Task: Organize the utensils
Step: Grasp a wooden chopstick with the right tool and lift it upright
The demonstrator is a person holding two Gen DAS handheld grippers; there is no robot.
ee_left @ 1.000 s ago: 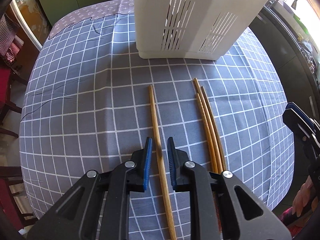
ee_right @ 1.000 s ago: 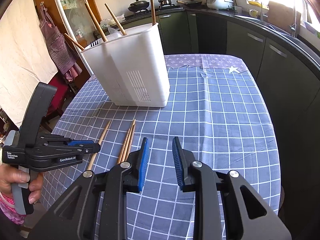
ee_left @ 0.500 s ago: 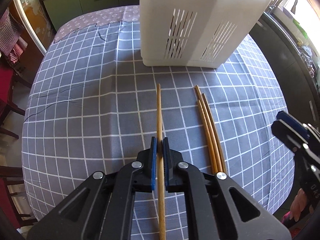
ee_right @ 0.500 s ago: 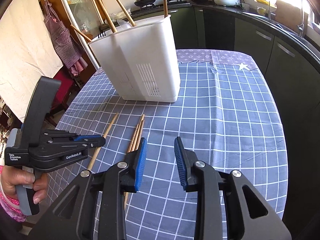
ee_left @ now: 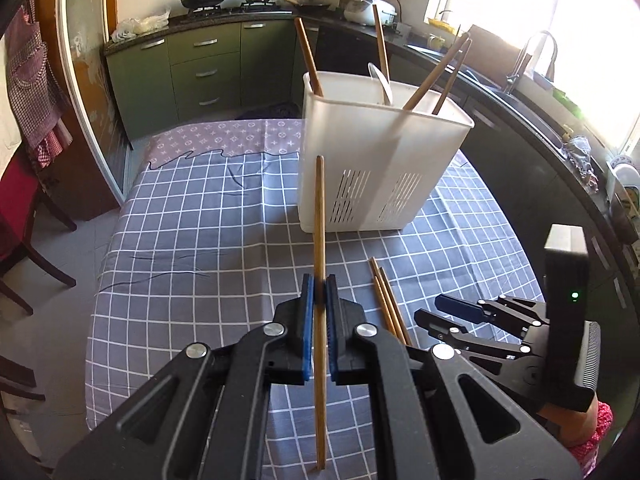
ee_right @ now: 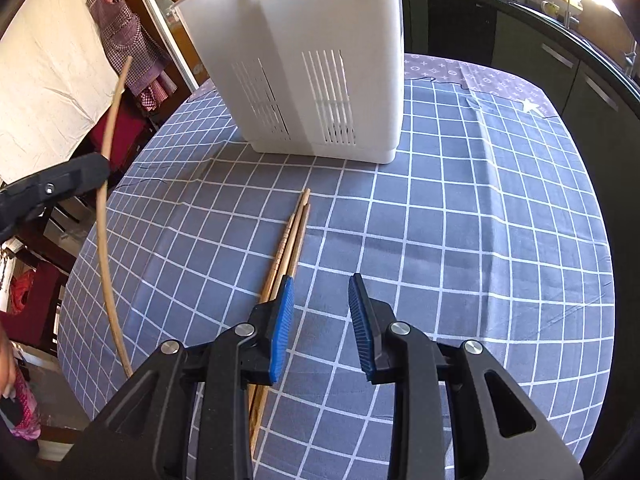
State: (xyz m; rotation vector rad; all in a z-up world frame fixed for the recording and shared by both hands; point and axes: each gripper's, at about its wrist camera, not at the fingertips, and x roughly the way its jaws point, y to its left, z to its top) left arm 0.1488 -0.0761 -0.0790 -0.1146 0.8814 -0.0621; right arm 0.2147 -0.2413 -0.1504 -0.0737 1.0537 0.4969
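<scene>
left tool (ee_left: 319, 300): pinching one chopstick (ee_left: 319, 216), now lifted off the counter (ee_left: 192, 216); it lay flat a second ago
right tool (ee_right: 320, 312): spread, empty, beside the chopstick bundle (ee_right: 294, 224)
holder (ee_left: 380, 168): ahead, drop next

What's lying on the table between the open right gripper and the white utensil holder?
Three chopsticks lie there on checked cloth, short of the utensil holder; right wrist view.
</scene>
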